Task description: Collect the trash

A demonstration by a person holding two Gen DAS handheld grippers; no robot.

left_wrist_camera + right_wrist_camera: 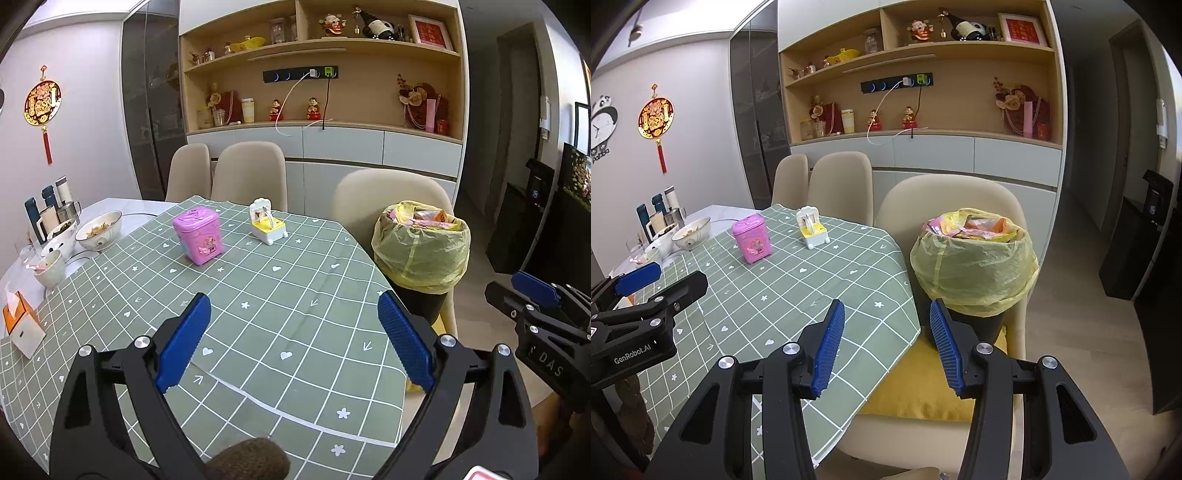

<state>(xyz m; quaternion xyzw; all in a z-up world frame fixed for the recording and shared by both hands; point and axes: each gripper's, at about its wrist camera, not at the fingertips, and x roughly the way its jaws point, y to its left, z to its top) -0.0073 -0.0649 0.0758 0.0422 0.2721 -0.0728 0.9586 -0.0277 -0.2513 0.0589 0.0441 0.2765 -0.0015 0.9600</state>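
A black trash bin with a yellow liner [421,251] stands on a chair seat at the table's right edge, filled with colourful wrappers; it also shows in the right wrist view [973,273]. My left gripper [291,325] is open and empty above the green checked tablecloth [258,295]. My right gripper [886,332] is open and empty, low, just before the bin and the table's edge. On the cloth stand a pink toy bin [198,236] and a small yellow and white toy bin [266,221], also visible in the right wrist view [752,240] [812,229].
Bowls with food [99,230], cups and flasks sit at the table's left end, with an orange tissue box [20,325]. Beige chairs [249,177] surround the table. A yellow cushion [923,391] lies under the bin. Shelving stands behind.
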